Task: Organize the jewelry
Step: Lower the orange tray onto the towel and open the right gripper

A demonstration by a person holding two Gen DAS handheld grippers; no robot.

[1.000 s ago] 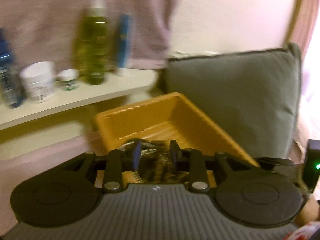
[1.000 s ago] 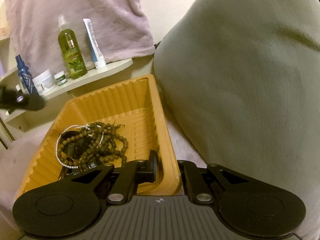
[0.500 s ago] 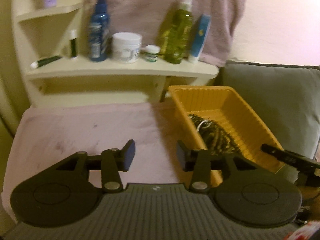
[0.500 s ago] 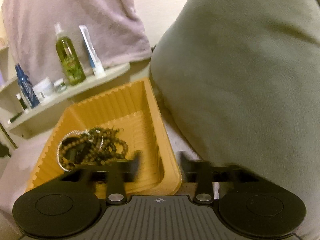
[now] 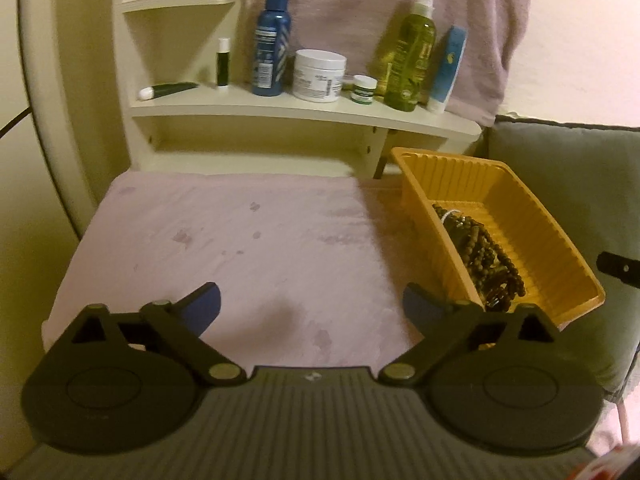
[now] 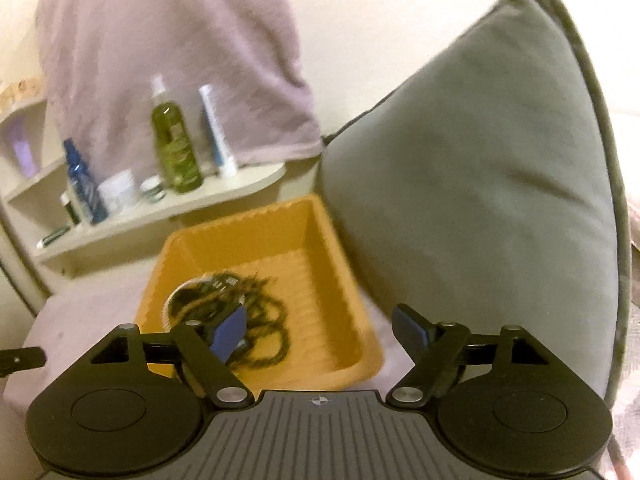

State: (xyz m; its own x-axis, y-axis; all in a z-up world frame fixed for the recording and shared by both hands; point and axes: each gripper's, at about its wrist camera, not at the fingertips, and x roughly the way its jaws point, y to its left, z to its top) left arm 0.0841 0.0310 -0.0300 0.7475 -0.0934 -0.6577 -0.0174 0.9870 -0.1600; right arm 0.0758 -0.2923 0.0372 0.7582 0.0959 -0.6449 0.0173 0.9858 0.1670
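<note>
Pale pink cloth covers the surface before us, with a cream shelf behind it holding a blue spray bottle, a white jar, a green bottle and a blue tube. We hold our left gripper above the bare cloth, its fingers spread wide with nothing between them. Our right gripper is likewise spread wide and holds nothing, poised over the near rim of an orange tray. Dark beaded necklaces lie heaped in the tray's near half, together with a pale silvery strand. Just right of the tray leans a grey cushion, close against its side. A mauve towel hangs behind the shelf.
</note>
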